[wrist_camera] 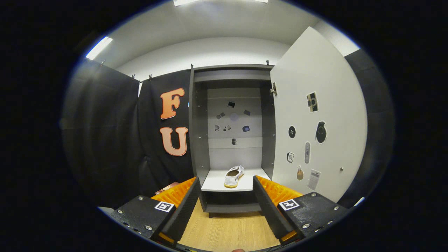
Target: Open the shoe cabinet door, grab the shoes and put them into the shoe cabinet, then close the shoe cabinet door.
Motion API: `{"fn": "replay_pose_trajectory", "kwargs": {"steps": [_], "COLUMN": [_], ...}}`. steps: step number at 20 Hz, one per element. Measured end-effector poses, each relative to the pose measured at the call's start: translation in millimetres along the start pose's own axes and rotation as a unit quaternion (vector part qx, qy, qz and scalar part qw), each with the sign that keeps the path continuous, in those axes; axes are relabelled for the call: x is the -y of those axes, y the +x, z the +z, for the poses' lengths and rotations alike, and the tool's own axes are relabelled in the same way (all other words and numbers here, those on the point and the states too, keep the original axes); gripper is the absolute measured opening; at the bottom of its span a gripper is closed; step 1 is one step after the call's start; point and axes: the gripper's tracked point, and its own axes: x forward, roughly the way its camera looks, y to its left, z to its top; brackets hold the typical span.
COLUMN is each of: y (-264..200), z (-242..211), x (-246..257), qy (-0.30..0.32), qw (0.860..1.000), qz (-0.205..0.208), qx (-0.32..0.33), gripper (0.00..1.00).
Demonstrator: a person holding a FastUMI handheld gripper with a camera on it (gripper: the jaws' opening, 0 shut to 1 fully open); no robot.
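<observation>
Shoe cabinet (197, 140) stands straight ahead of the tool, against the black cloth wall (105, 133). It is a tall grey unit with a pale back panel. Its door (320, 115) is swung fully open on the right side and hangs on a metal hinge (273, 89) near its top corner. The door's inner face is white and carries several stickers (312, 102); a small knob or screw head (341, 169) sits low near its free edge. More small stickers (233, 116) are scattered on the cabinet's back panel.

One white slip-on shoe (234, 176) with a yellowish sole lies on the cabinet's white shelf (213, 183), roughly centred, toe pointing inward and heel toward the camera. Below that shelf is a dark, low compartment. Upper cabinet space holds nothing on view apart from the stickers.

Tool (226, 190): fingers (185, 206) spread wide, nothing between them. They are black with ribbed inner pads and orange backing, each base carrying a square marker tag (164, 206). The shoe sits beyond the fingertips, well apart from them, seen in the gap between the two fingers.

Wooden floor (227, 231) lies under the tool and runs up to the cabinet's foot. A reddish flat object (167, 187) lies on the floor by the left finger; too hidden to identify.
</observation>
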Motion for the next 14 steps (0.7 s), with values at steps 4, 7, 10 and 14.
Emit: {"fn": "replay_pose_trajectory", "kwargs": {"steps": [4, 7, 10, 14], "y": [-35.8, -55.2, -71.1, -87.8], "z": [5.6, 7.8, 5.1, -4.7], "x": [0.2, 13.3, 48.7, 113.1], "qy": [0.006, 0.001, 0.014, 0.024], "qw": [1.0, 1.0, 0.999, 0.996], "qz": [0.002, -0.009, -0.039, -0.089], "qx": [0.007, 0.014, 0.015, 0.007], "gripper": [0.93, 0.93, 0.93, 0.93]}}
